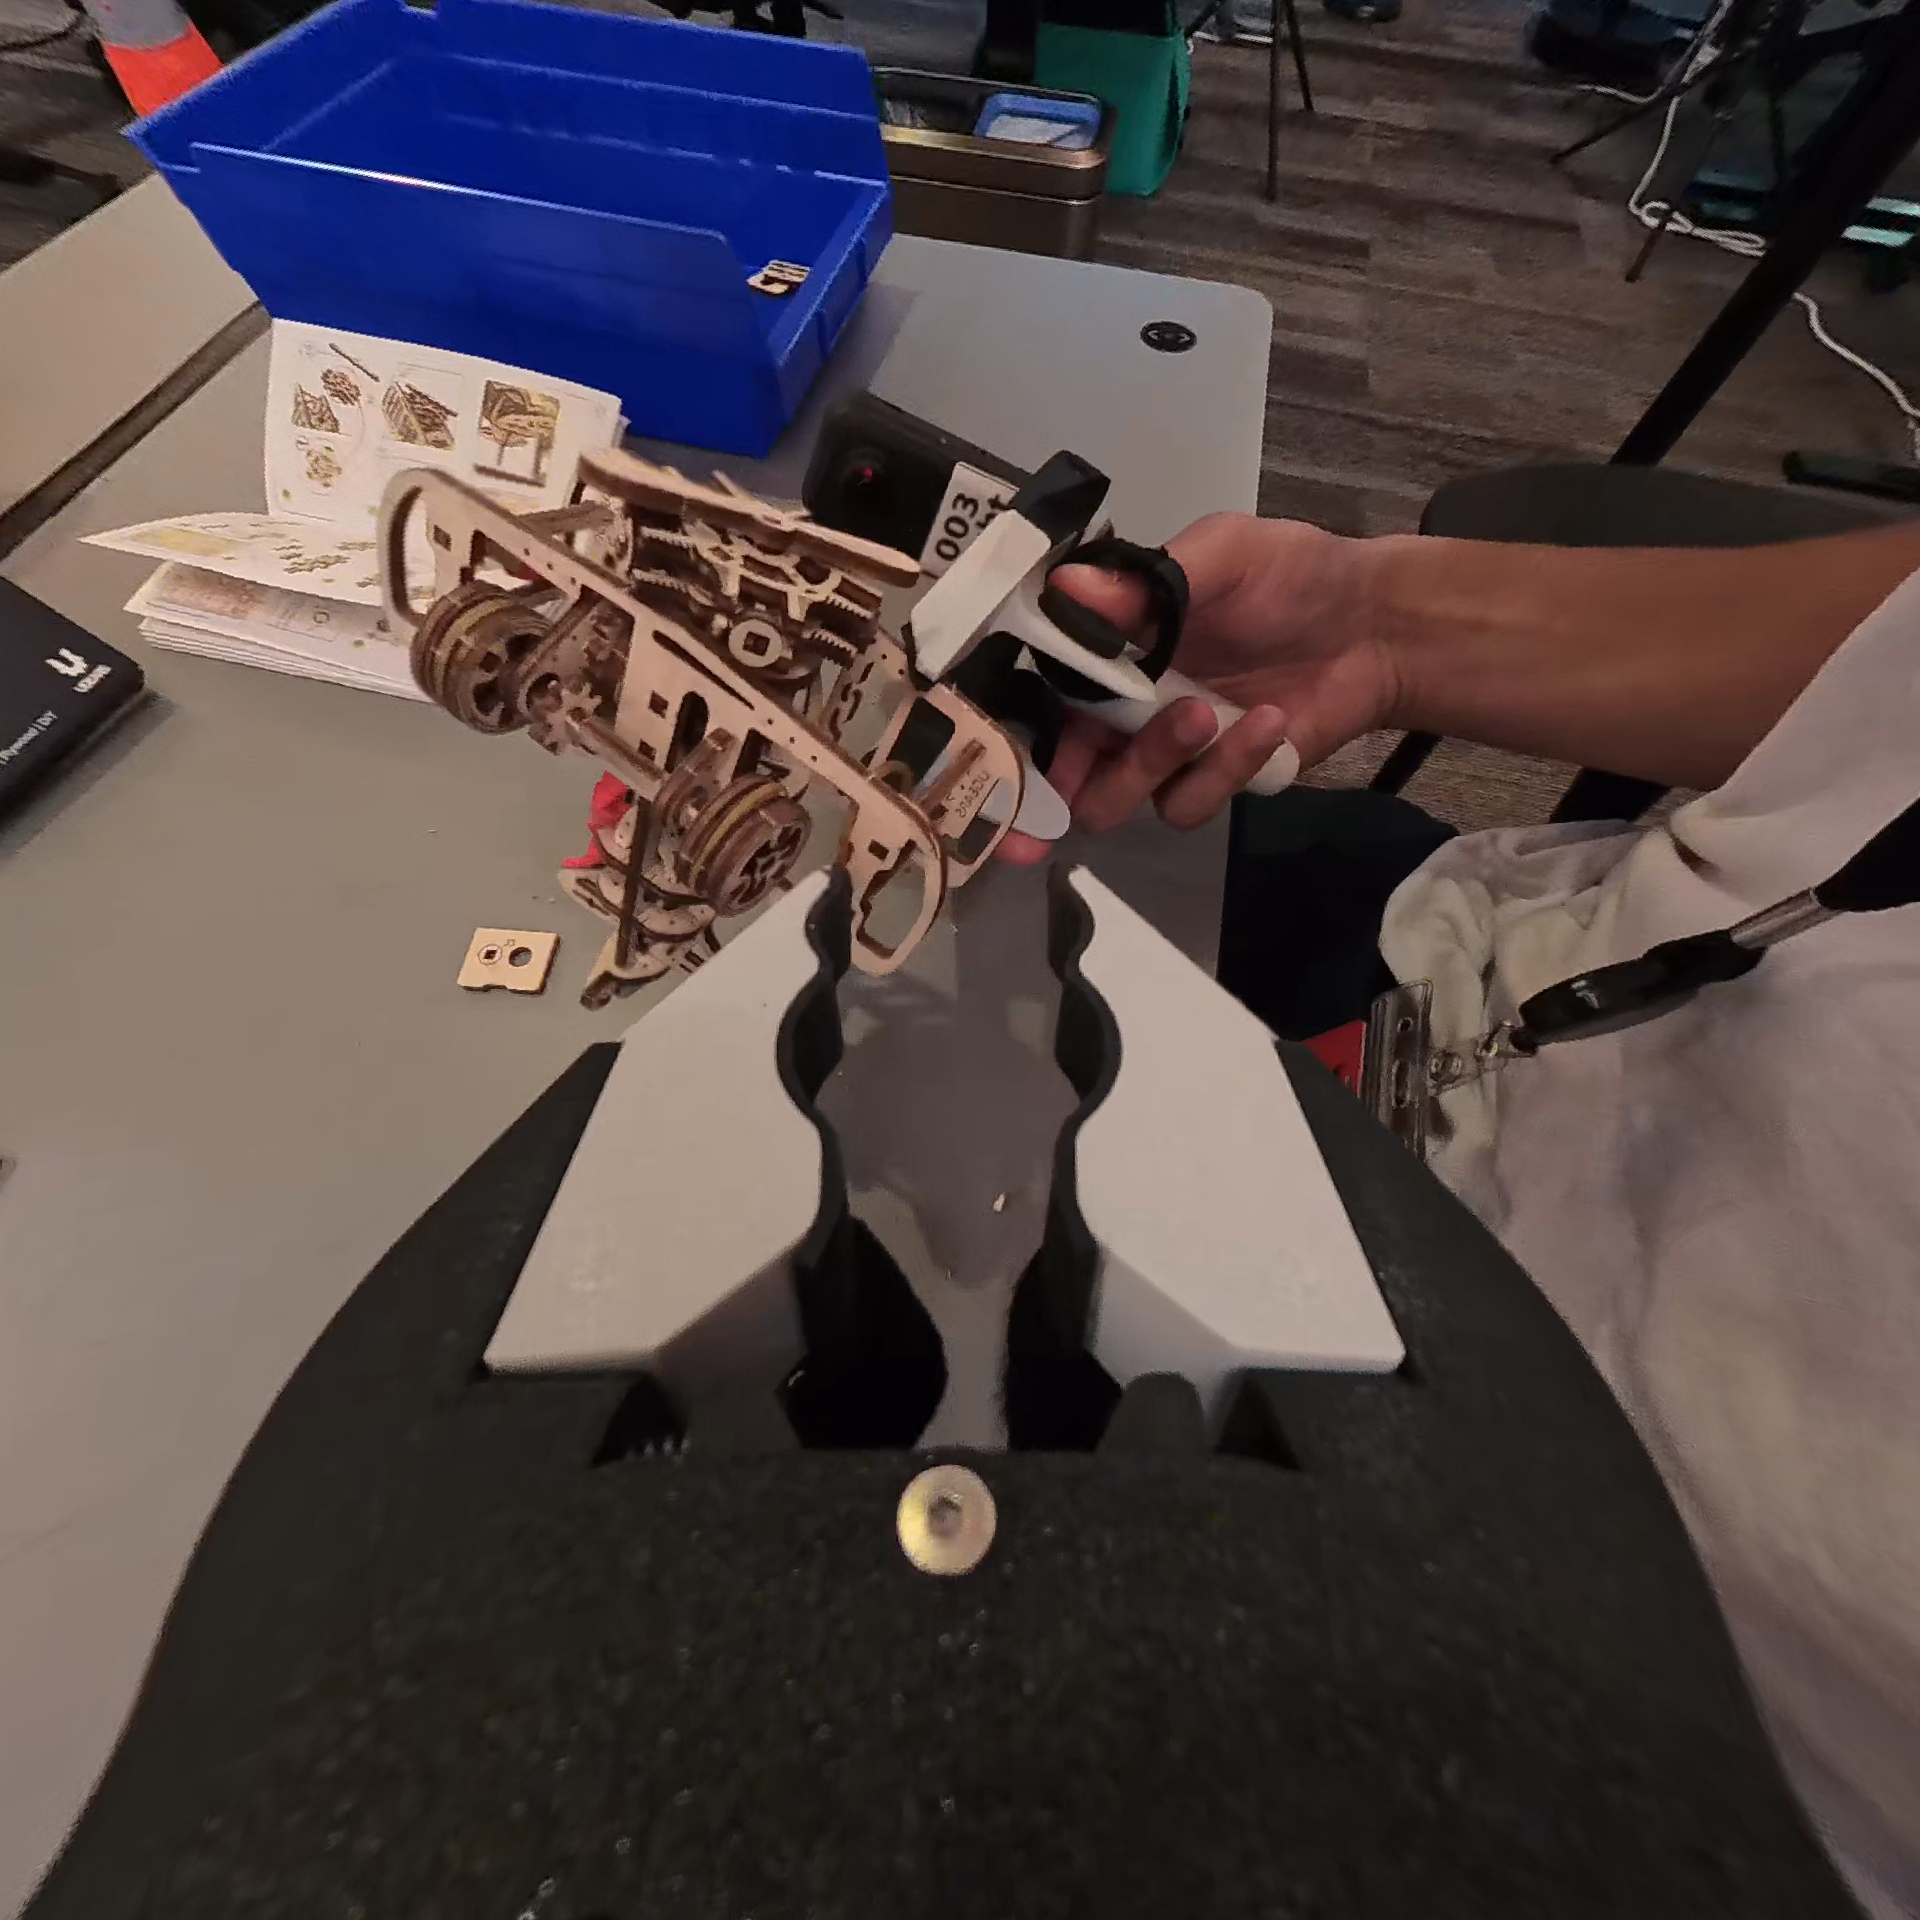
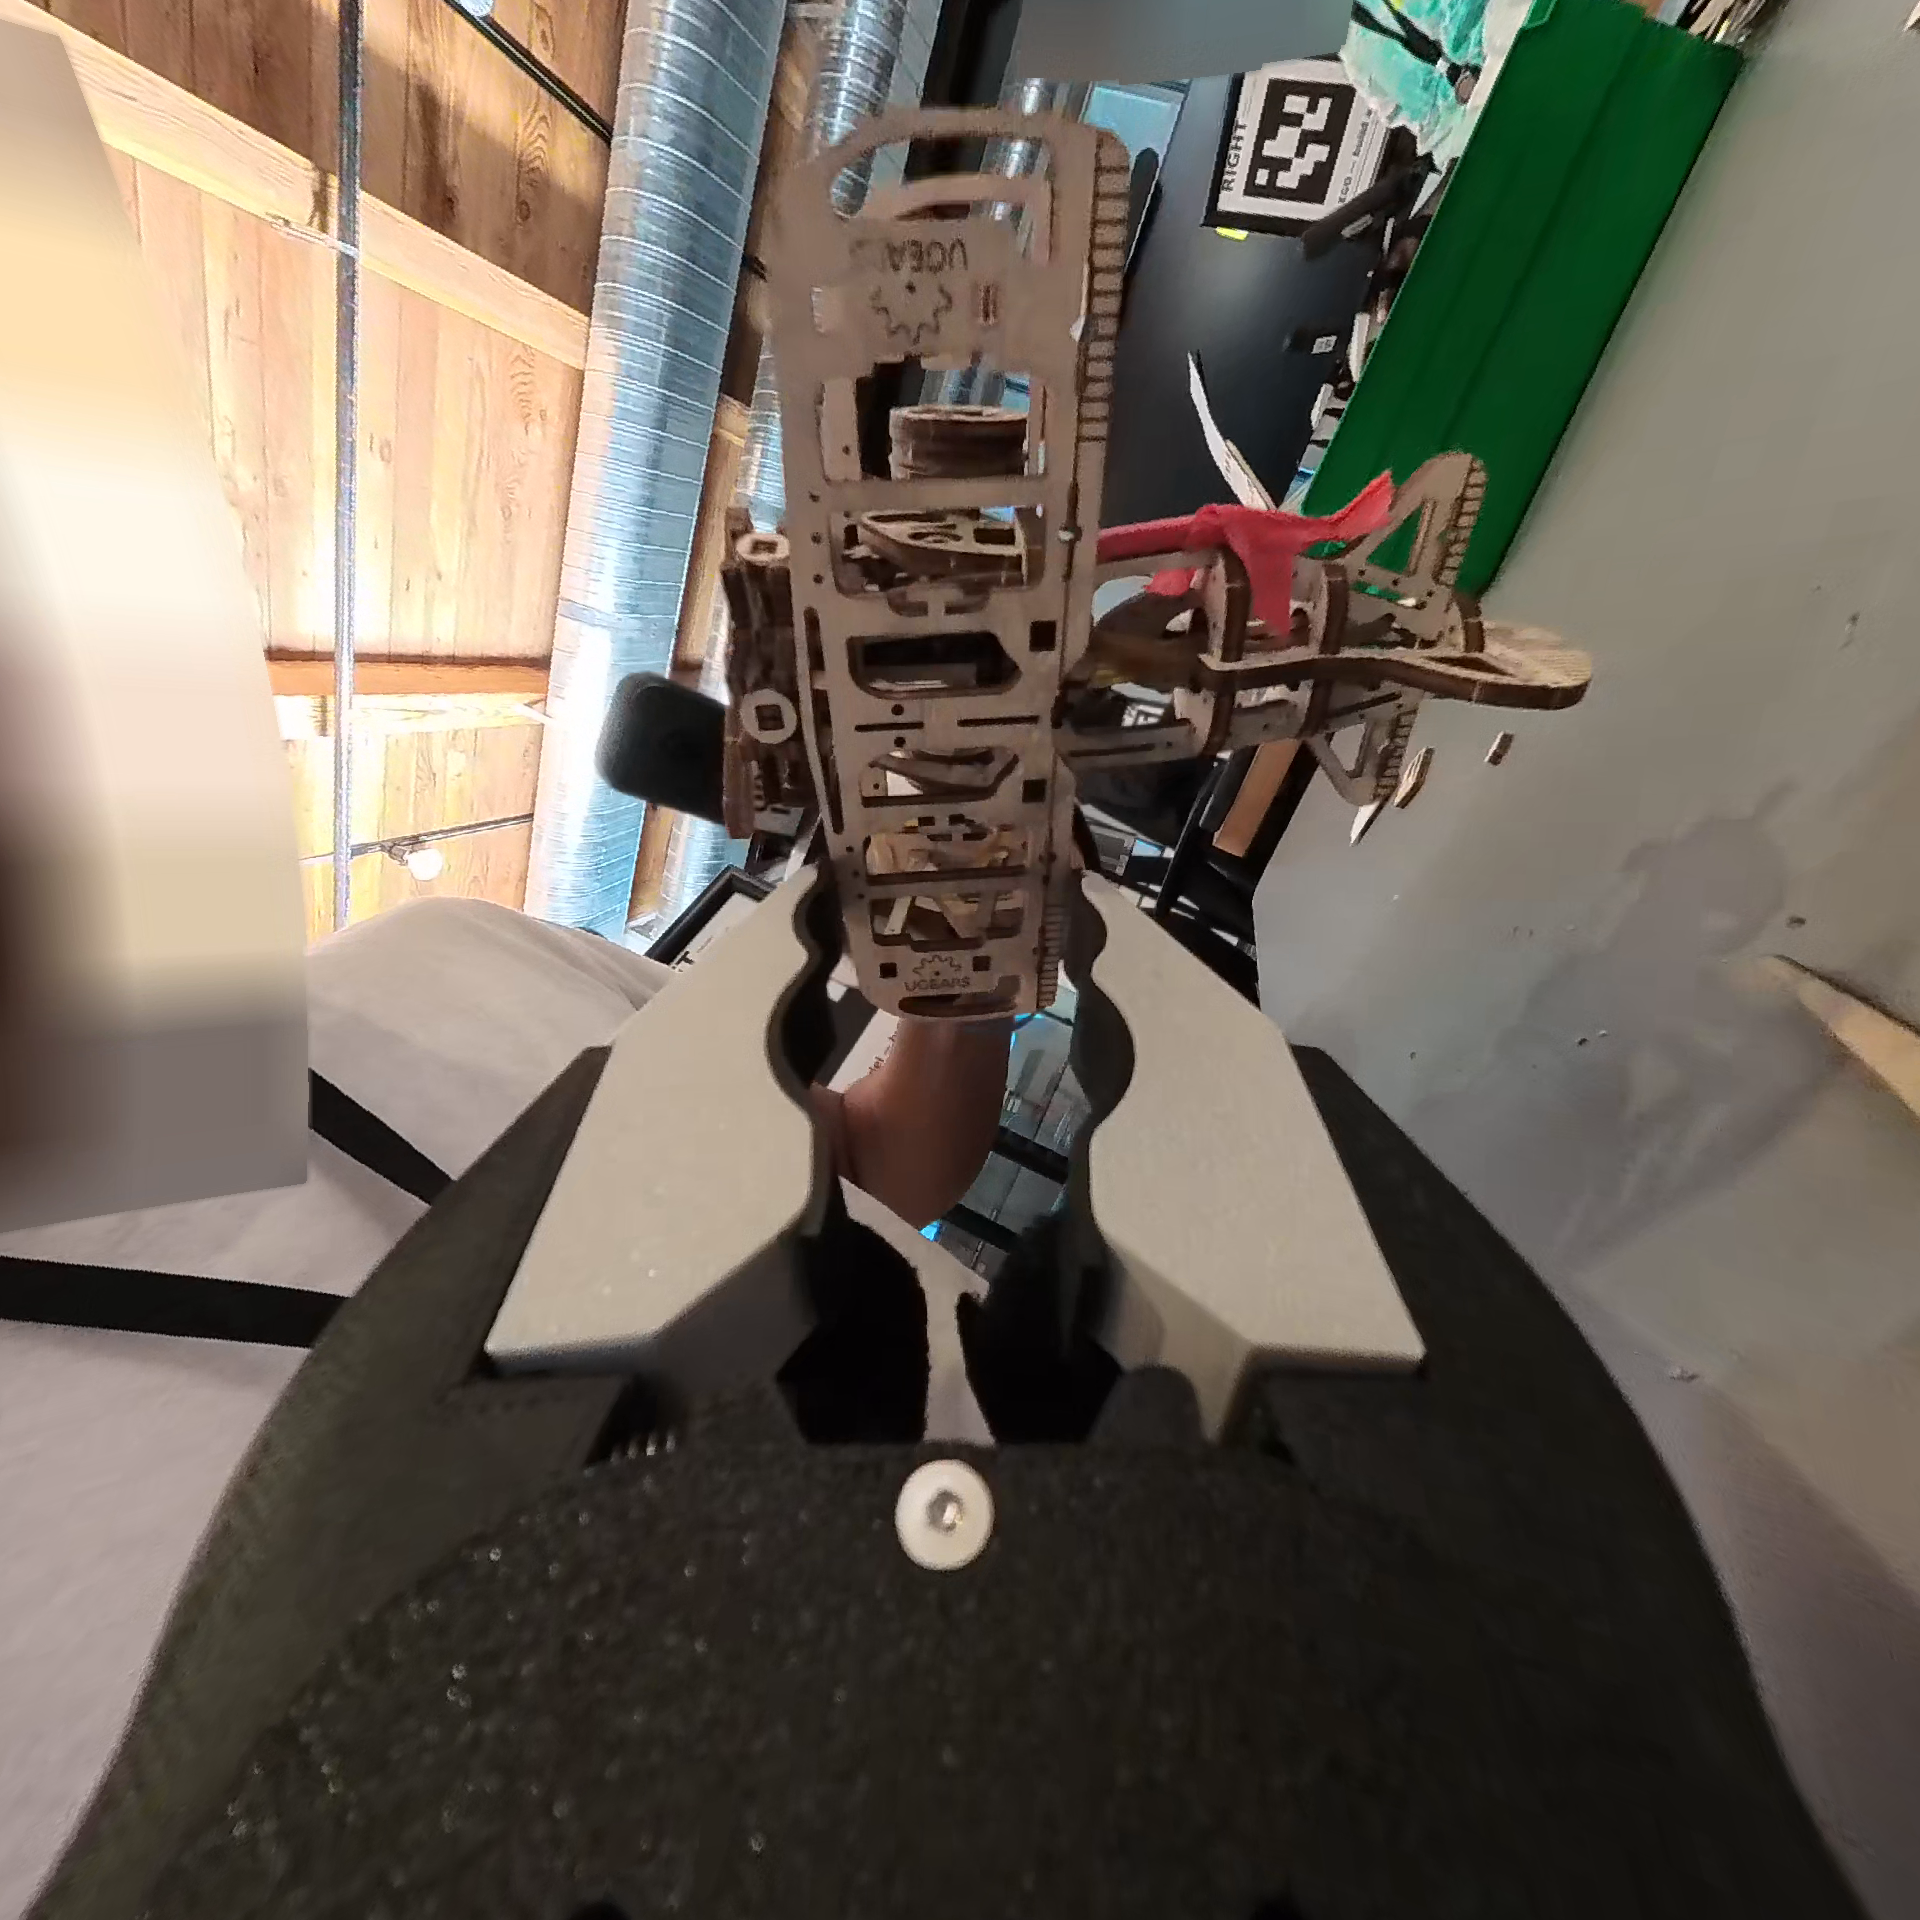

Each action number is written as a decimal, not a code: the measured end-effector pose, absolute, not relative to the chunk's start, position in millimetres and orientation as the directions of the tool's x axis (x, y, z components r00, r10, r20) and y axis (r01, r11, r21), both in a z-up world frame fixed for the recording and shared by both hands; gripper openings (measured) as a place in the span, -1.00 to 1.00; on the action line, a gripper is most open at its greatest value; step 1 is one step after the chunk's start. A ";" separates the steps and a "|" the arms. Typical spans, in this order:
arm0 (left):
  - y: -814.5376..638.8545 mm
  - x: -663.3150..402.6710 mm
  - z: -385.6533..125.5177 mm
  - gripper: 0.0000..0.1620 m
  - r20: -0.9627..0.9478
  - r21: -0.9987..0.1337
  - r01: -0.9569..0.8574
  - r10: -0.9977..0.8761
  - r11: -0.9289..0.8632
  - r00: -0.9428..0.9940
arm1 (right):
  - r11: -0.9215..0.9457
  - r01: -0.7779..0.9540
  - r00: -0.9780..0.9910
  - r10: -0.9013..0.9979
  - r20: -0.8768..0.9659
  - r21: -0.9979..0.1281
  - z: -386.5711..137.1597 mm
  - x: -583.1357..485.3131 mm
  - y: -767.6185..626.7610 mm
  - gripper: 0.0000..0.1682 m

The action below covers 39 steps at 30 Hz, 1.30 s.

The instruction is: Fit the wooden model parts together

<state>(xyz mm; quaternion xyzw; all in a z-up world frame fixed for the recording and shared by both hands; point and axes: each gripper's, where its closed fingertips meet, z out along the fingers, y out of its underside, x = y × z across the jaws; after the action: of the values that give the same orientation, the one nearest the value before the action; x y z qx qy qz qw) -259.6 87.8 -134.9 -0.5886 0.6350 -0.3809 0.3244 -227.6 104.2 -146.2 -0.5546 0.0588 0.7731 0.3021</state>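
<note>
The wooden model [image 1: 665, 665], a long frame with gears and wheels, hangs tilted in the air above the grey table [image 1: 260, 1039]. My right gripper [image 1: 977, 717], held by a hand, is shut on the frame's near end. In the right wrist view the frame [image 2: 935, 644] stands between that gripper's fingers [image 2: 951, 914]. My left gripper [image 1: 951, 904] is open. The frame's rounded end [image 1: 894, 914] lies just at its left fingertip [image 1: 821, 914]; whether they touch is unclear. A second wooden part with red tape [image 1: 634, 904] stands on the table behind the model, also in the right wrist view [image 2: 1351, 644].
A small square wooden piece [image 1: 507, 958] lies on the table. An open instruction booklet [image 1: 416, 416] and a blue bin [image 1: 520, 208] with a small wooden piece on its rim [image 1: 777, 276] are at the back. A black box [image 1: 52, 707] is at the left edge. The gap from one gripper's tips to the other's is roughly 5 cm.
</note>
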 end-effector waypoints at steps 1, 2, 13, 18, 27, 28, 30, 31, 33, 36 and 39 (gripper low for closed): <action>88.2 -258.8 -135.2 -0.55 0.024 -0.868 -0.496 -0.996 0.021 -0.084 | -0.812 -0.530 -0.204 0.401 -0.893 -0.244 -145.8 -227.9 104.0 -0.52; 88.1 -258.5 -135.2 -0.55 0.017 -0.870 -0.492 -0.997 0.022 -0.075 | -0.814 -0.527 -0.204 0.401 -0.893 -0.245 -145.8 -228.5 104.0 -0.52; 86.9 -263.0 -137.7 -0.55 0.073 -0.883 -0.468 -0.996 -0.041 -0.049 | -0.827 -0.508 -0.192 0.384 -0.903 -0.243 -149.2 -234.1 104.5 -0.52; 86.1 -264.8 -141.7 -0.54 0.066 -0.877 -0.480 -0.996 -0.033 -0.053 | -0.827 -0.498 -0.158 0.382 -0.910 -0.261 -152.6 -236.4 103.2 -0.51; 86.9 -266.4 -163.0 -0.53 0.064 -0.865 -0.501 -0.997 -0.031 -0.048 | -0.834 -0.424 0.039 0.374 -0.927 -0.354 -168.4 -237.5 105.1 -0.52; 86.1 -265.7 -164.2 -0.53 0.066 -0.867 -0.496 -0.997 -0.033 -0.049 | -0.835 -0.415 0.056 0.374 -0.926 -0.362 -169.1 -236.1 105.6 -0.52; 85.4 -264.0 -166.6 -0.53 0.071 -0.872 -0.488 -0.996 -0.039 -0.047 | -0.839 -0.397 0.083 0.371 -0.925 -0.372 -170.5 -234.2 105.8 -0.52; 85.5 -263.3 -168.2 -0.53 0.072 -0.874 -0.485 -0.996 -0.042 -0.043 | -0.841 -0.389 0.098 0.368 -0.925 -0.376 -171.9 -233.8 106.2 -0.51; 85.8 -261.8 -171.6 -0.53 0.079 -0.876 -0.480 -0.996 -0.052 -0.035 | -0.848 -0.366 0.133 0.360 -0.923 -0.384 -173.9 -232.3 106.2 -0.51; 85.5 -257.6 -174.9 -0.52 0.099 -0.886 -0.456 -0.995 -0.080 -0.019 | -0.856 -0.324 0.188 0.359 -0.914 -0.402 -175.2 -227.8 107.3 -0.51; 86.2 -252.2 -180.4 -0.52 0.110 -0.893 -0.439 -0.994 -0.103 0.009 | -0.866 -0.266 0.259 0.360 -0.896 -0.424 -177.8 -223.4 109.2 -0.51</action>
<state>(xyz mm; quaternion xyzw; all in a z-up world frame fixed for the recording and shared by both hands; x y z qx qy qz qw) -252.2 86.2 -180.4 -0.6224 0.5754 -0.4052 0.3425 -223.4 109.2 -177.8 -0.7504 -0.0314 0.6080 0.2573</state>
